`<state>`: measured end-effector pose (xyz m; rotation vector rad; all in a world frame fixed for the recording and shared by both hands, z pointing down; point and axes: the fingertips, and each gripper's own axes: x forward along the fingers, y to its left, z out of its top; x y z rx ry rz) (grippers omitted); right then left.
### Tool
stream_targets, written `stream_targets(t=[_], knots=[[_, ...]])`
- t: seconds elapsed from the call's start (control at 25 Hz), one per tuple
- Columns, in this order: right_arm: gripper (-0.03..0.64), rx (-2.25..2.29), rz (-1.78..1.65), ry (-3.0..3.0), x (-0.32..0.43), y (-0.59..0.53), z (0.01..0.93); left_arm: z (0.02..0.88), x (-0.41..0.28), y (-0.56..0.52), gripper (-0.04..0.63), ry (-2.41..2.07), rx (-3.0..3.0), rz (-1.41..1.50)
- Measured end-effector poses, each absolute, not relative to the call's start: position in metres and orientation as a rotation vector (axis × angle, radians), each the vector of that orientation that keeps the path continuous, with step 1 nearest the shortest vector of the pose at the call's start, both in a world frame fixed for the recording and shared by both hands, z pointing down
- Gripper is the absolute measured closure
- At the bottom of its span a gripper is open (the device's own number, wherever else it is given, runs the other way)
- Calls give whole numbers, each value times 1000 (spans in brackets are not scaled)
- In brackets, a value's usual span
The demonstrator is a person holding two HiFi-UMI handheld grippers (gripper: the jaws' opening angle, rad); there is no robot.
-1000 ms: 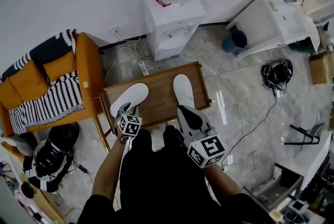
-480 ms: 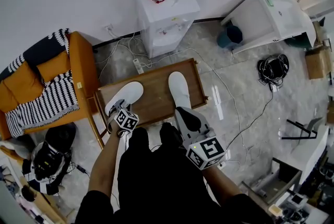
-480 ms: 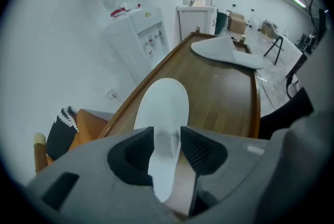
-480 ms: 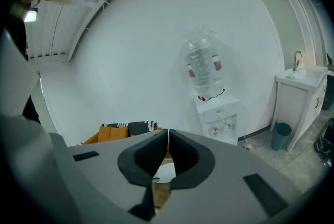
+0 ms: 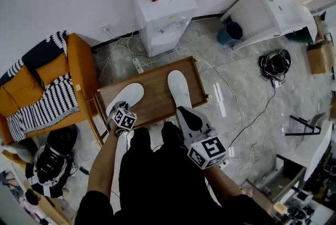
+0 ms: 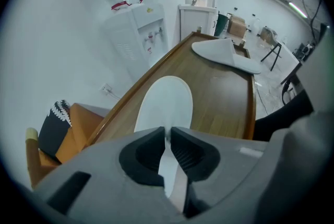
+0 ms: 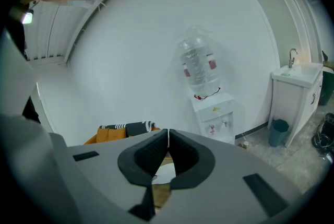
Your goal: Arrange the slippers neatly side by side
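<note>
From the head view, my left claw (image 5: 116, 110) reaches the heel of the left slipper (image 5: 127, 97), but its tips are too small there to read. My right claw (image 5: 181, 111) sits at the near edge of the wooden tabletop (image 5: 155, 97), just behind the heel of the right slipper (image 5: 177, 87). I cannot tell whether they touch. Both slippers are smooth, white and rounded at the toe. They lie well apart, and the left one is angled away from the other. My legs cover the floor below.

The left gripper view shows what the head view cannot. The ribbed black pads are closing and already pinch the thin rim of the left slipper's heel. The right slipper lies far across the glossy board, with its raised lip behind it.

In the right gripper view, my right claw's pads meet with nothing between them. Only a sliver of white slipper and wood shows under them. Beyond stands a white water dispenser (image 7: 214, 113), with a clear bottle (image 7: 198, 69) on top.
</note>
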<state>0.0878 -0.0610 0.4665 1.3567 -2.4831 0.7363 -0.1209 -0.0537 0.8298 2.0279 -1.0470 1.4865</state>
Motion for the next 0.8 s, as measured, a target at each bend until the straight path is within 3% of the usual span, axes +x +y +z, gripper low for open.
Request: stream_targets(t=[0.8], knots=[[598, 1332, 748, -2508, 112, -72, 472, 784, -84, -41, 554, -1141, 1732, 1086]])
